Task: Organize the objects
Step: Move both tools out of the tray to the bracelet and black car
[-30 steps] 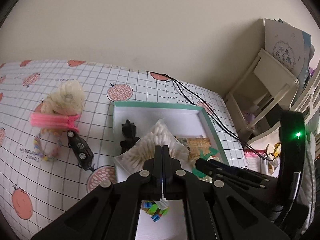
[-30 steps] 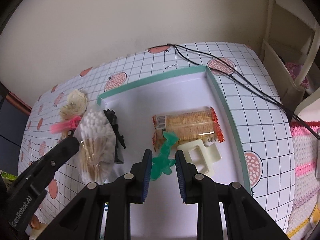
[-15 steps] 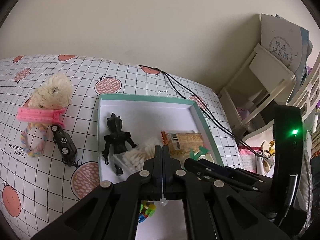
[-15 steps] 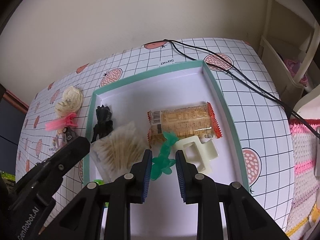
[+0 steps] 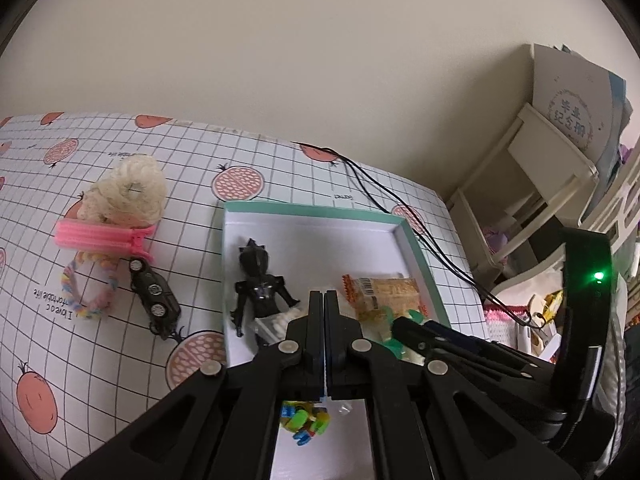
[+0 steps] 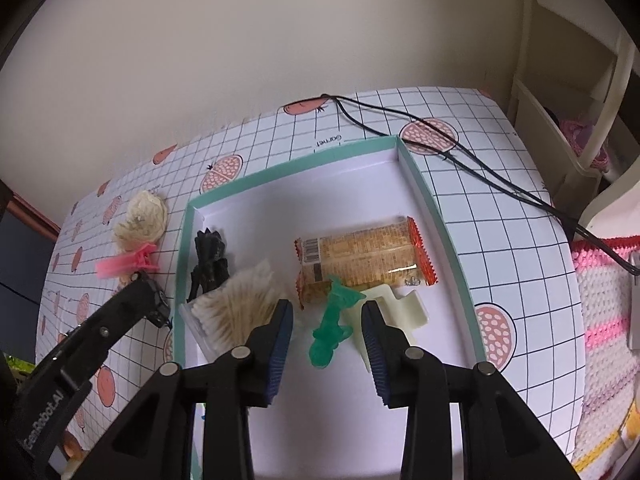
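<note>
Tablecloth reads "Garnet" (upside down); left hand-held gripper reads "GenRobot.AI".

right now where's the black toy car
Left wrist view, left side: the black toy car lies on the tablecloth outside the tray, beside the bracelet.

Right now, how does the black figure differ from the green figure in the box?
The black figure is opaque and lies near the box's left wall, beside the cotton swabs. The green figure is see-through and lies mid-box, touching the snack packet and the cream clip. Both lie flat.
</note>
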